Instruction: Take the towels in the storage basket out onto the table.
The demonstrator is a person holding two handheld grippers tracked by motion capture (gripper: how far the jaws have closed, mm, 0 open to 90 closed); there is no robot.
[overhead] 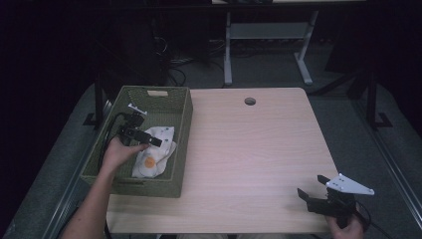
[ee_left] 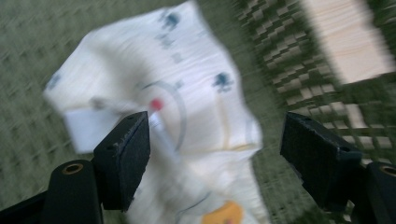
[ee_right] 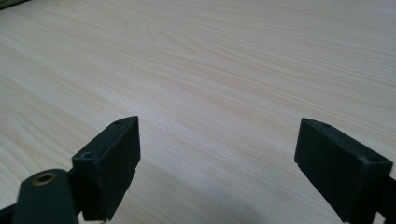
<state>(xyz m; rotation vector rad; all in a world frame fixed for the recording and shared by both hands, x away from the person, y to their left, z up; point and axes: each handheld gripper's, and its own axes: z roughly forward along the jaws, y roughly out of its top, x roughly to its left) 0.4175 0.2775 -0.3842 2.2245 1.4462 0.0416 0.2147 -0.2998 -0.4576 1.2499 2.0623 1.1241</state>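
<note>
While my left gripper (overhead: 153,143) hangs inside the green woven basket (overhead: 183,130), its jaws stand wide apart over the white cloth (overhead: 155,157), gripping nothing. In the left gripper view the cloth (ee_left: 187,93) lies between the two black pads (ee_left: 126,154), though the blur keeps me from telling whether either pad touches it. The cloth is crumpled, printed with small dark blue marks and an orange patch (ee_left: 224,215), and it rests on the basket's floor toward the wall nearest the table's middle. My right gripper (overhead: 312,190) sits well apart, near the table's (overhead: 259,144) front right corner, jaws spread wide and empty above bare wood (ee_right: 219,84).
</note>
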